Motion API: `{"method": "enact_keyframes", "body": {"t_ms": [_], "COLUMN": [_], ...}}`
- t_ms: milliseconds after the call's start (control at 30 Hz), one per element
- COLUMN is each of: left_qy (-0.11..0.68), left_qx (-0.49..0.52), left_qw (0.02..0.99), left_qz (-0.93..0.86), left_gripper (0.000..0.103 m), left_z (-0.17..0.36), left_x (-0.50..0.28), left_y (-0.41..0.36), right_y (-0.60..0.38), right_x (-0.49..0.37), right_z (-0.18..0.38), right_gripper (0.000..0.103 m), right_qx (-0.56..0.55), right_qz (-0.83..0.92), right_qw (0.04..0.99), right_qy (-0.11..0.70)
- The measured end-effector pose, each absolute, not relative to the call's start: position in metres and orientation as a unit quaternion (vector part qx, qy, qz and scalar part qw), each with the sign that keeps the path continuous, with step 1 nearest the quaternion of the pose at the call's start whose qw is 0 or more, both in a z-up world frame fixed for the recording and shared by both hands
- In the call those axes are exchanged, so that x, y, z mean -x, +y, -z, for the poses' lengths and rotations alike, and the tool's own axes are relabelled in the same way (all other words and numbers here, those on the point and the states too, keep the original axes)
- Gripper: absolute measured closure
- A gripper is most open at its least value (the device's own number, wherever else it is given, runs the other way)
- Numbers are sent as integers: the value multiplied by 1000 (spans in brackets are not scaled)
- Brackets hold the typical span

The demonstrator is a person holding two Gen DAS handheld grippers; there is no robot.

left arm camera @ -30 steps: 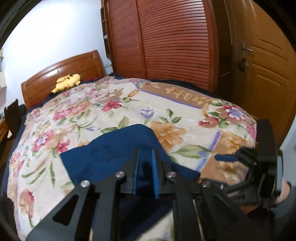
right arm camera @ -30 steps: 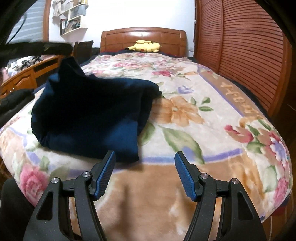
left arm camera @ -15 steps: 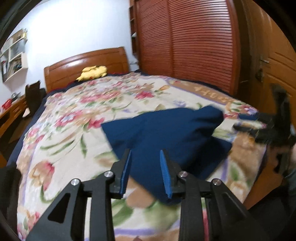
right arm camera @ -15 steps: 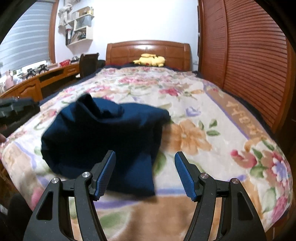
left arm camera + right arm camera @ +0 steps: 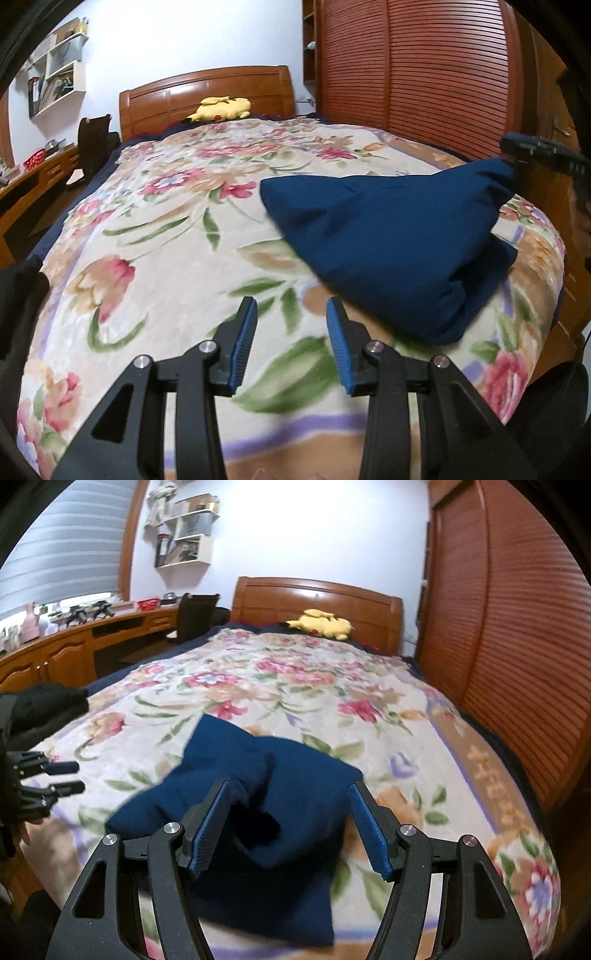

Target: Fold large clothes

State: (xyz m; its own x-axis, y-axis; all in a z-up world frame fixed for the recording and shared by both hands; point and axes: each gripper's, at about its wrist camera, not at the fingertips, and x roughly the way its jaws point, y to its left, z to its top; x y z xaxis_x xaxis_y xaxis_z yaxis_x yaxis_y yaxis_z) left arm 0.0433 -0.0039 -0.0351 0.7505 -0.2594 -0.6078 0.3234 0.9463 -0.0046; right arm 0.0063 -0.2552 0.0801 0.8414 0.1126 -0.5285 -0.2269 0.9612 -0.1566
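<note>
A dark blue garment [image 5: 399,236] lies bunched near the foot of a bed with a floral blanket [image 5: 166,229]. My left gripper [image 5: 291,343] is open and empty, low over the blanket, left of the garment. In the right wrist view the garment [image 5: 258,805] lies under and between my right gripper's [image 5: 290,823] wide-open fingers. In the left wrist view the right gripper [image 5: 532,155] touches the garment's raised right corner. The left gripper also shows in the right wrist view [image 5: 62,775], open.
A yellow plush toy [image 5: 325,624] lies by the wooden headboard [image 5: 317,598]. A slatted wooden wardrobe [image 5: 517,627] runs along the bed's right side. A desk [image 5: 74,642] and chair [image 5: 195,616] stand to the left. Black cloth [image 5: 40,705] lies at the bed's left edge.
My left gripper let go of the blue garment, opened and moved left. My right gripper moved forward over the garment, staying open. The garment's raised corner shifted to the right.
</note>
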Motion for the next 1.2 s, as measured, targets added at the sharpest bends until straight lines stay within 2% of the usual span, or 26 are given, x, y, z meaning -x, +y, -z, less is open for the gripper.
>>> {"method": "enact_keyframes", "body": {"t_ms": [267, 667, 1067, 1167, 1200], "left_qy": [325, 316, 303, 305, 306], "left_qx": [-39, -27, -20, -19, -19], "left_qw": [933, 934, 938, 937, 937], "left_qz": [152, 163, 167, 168, 169], "left_gripper": [65, 64, 63, 62, 62], "left_z": [48, 45, 36, 37, 38], "left_x": [-46, -39, -31, -32, -33], "left_y": [11, 12, 9, 8, 7], "right_y": [-218, -233, -234, -235, -234], "right_x": [-32, -40, -38, -37, -36], "right_z": [-67, 8, 19, 21, 21], "right_gripper": [35, 35, 35, 49, 58], "right_qx": [125, 96, 85, 74, 75], "right_qz": [-130, -138, -138, -161, -171], "right_qw": [939, 906, 901, 896, 894], "right_qy": [294, 388, 401, 407, 406]}}
